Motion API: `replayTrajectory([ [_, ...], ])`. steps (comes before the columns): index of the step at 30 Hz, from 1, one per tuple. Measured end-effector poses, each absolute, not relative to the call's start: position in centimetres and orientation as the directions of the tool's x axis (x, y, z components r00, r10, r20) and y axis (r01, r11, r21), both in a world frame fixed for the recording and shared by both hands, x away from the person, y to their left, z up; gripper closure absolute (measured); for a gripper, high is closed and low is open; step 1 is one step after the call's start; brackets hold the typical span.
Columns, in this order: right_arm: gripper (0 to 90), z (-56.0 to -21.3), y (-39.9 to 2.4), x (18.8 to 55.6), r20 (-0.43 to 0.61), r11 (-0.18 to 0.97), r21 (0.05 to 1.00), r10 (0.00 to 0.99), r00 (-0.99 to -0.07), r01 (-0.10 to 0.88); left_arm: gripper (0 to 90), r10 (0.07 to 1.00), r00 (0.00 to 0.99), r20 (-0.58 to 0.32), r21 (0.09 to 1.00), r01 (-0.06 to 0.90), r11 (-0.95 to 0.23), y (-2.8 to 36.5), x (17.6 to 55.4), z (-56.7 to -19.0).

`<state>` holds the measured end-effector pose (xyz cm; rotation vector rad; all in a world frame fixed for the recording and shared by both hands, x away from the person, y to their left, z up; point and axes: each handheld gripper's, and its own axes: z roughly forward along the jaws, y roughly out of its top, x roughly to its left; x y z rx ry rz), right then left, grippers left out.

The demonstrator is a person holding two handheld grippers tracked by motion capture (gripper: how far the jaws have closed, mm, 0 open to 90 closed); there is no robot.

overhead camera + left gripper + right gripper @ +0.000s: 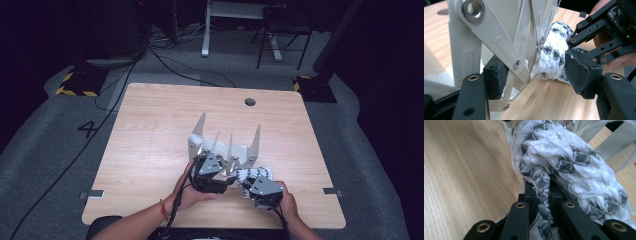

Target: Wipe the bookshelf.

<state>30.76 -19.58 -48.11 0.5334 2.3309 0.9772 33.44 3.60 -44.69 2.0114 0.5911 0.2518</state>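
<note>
Cloth (564, 160) first — white knit with a grey diamond pattern, bunched on the tabletop (150, 150) just right of the folding rack (225, 147), touching its near end. We see the right gripper (543, 192) clamped tight on a twisted strand of it, the bundle's long axis running from those fingers up toward the rack. The left gripper (536, 75) stands well apart in its fingers, pressing on nothing: one pad (496, 77) sits beside a rack slat, the other (581, 72) just by the cloth. So the right hand has the cloth and the rack lies just beyond it — that's the line any feed would follow, we judge. From above, hands hide most of the cloth; whether it's threaded into the slats we can't tell.
</note>
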Motion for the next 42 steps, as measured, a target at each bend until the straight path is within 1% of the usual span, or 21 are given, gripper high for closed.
replayTrajectory([
  [3, 82.4, -48.0, -19.9, 30.9, -0.326, 0.652, 0.743, 0.55, -0.769, 0.151, 31.1, 0.544, 0.836, -0.073, 0.865, 0.324, -0.383, 3.5, 32.7, -44.4],
  [6, 82.3, -48.1, -20.1, 31.1, -0.315, 0.641, 0.75, 0.559, -0.767, 0.159, 27.7, 0.571, 0.818, -0.07, 0.866, 0.334, -0.372, 3.5, 32.1, -44.3],
  [8, 82.3, -48.1, -20.0, 31.1, -0.318, 0.644, 0.748, 0.557, -0.767, 0.157, 28.4, 0.581, 0.81, -0.079, 0.868, 0.343, -0.36, 3.8, 31.7, -44.6],
  [10, 82.2, -48.1, -20.0, 31.1, -0.319, 0.644, 0.749, 0.557, -0.767, 0.156, 28.2, 0.574, 0.818, -0.048, 0.865, 0.322, -0.386, 4.1, 31.3, -44.7],
  [12, 82.2, -48.1, -20.0, 31.2, -0.32, 0.645, 0.748, 0.555, -0.768, 0.155, 28.2, 0.572, 0.819, -0.045, 0.867, 0.316, -0.385, 4.8, 31.1, -44.7],
  [16, 82.2, -48.1, -20.1, 31.3, -0.318, 0.64, 0.751, 0.565, -0.761, 0.162, 28.2, 0.568, 0.823, 0.012, 0.866, 0.275, -0.417, 6.7, 30.9, -44.6],
  [18, 82.1, -48.0, -20.3, 31.3, -0.324, 0.642, 0.75, 0.569, -0.756, 0.162, 28.1, 0.58, 0.813, 0.049, 0.862, 0.259, -0.436, 8.0, 30.9, -44.7],
  [22, 82.1, -47.9, -20.9, 31.6, -0.309, 0.623, 0.759, 0.598, -0.739, 0.187, 26.7, 0.6, 0.796, 0.079, 0.857, 0.254, -0.449, 11.1, 31.6, -44.8],
  [25, 82.0, -47.8, -21.5, 32.1, -0.307, 0.615, 0.762, 0.62, -0.722, 0.203, 25.7, 0.603, 0.796, 0.053, 0.872, 0.257, -0.416, 13.0, 32.4, -44.3],
  [28, 81.9, -47.7, -22.1, 32.8, -0.297, 0.597, 0.77, 0.648, -0.701, 0.226, 25.8, 0.593, 0.804, 0.051, 0.897, 0.223, -0.381, 14.2, 33.0, -43.0],
  [29, 81.9, -47.6, -22.3, 33.0, -0.29, 0.59, 0.772, 0.657, -0.696, 0.236, 25.9, 0.58, 0.813, 0.057, 0.903, 0.206, -0.377, 14.2, 33.0, -42.6],
  [34, 81.9, -47.4, -23.0, 34.2, -0.274, 0.568, 0.78, 0.687, -0.673, 0.262, 26.8, 0.513, 0.841, 0.172, 0.898, 0.081, -0.433, 12.9, 33.0, -40.4],
  [37, 81.3, -47.3, -23.2, 34.9, -0.269, 0.568, 0.774, 0.693, -0.669, 0.278, 28.6, 0.494, 0.852, 0.174, 0.909, 0.055, -0.414, 12.2, 33.5, -39.3],
  [39, 81.0, -47.4, -23.4, 35.4, -0.253, 0.566, 0.768, 0.697, -0.671, 0.298, 34.4, 0.474, 0.861, 0.181, 0.914, 0.031, -0.406, 11.6, 33.8, -38.6],
  [40, 80.9, -47.4, -23.4, 35.5, -0.248, 0.563, 0.768, 0.7, -0.67, 0.304, 34.1, 0.472, 0.858, 0.202, 0.906, 0.019, -0.423, 11.2, 34.0, -38.3],
  [42, 80.9, -47.5, -23.5, 35.7, -0.246, 0.566, 0.766, 0.697, -0.674, 0.306, 33.0, 0.466, 0.86, 0.207, 0.902, 0.016, -0.431, 10.6, 34.3, -38.1],
])
